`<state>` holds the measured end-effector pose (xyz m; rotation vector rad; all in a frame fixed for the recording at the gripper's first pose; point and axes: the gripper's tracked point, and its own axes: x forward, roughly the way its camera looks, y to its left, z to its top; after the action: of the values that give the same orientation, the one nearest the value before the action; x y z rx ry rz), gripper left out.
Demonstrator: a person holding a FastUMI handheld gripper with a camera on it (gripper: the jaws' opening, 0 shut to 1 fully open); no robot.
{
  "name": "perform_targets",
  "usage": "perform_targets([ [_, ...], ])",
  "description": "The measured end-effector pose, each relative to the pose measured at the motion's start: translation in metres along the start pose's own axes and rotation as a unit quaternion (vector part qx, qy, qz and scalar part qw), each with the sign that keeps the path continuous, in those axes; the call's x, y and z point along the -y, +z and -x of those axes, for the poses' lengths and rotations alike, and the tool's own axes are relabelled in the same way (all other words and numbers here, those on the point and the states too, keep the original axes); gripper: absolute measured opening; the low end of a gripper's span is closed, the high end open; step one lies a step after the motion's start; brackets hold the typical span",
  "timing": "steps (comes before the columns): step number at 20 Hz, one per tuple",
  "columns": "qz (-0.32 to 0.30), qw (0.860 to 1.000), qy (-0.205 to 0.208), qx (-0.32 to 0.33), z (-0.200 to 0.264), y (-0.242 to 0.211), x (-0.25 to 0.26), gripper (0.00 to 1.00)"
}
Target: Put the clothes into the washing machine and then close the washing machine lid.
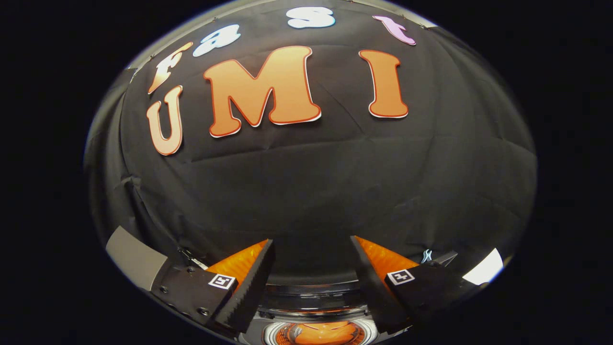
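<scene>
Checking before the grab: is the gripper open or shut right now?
Open: the gripper has its fingers spread apart, nothing between them, the black cloth wall ahead.

black cloth wall [311, 191] | creased | grey panel [134, 258] at its foot

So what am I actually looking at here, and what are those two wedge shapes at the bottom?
This picture comes from a fisheye camera riding on a hand-held gripper, looking forward along it. The two wedges are its fingers, standing apart with nothing between them, so it holds nothing. Beyond them hangs the booth's black cloth wall. Low between the fingers you glimpse a round, shiny rimmed thing with something orange inside; it may be the washing machine, but too little shows to be sure.
</scene>
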<state>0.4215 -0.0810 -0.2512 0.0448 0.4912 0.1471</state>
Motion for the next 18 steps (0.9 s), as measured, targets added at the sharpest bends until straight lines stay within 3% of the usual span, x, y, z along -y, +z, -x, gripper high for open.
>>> perform_targets([
  [8, 0.005, 1.0, -0.007, -0.027, -0.024, -0.019, 0.005, 0.99],
  [11, 0.038, 0.999, -0.016, -0.025, -0.028, -0.021, 0.005, 0.96],
  [18, 0.033, 0.999, -0.014, -0.008, -0.021, -0.021, 0.007, 0.97],
])
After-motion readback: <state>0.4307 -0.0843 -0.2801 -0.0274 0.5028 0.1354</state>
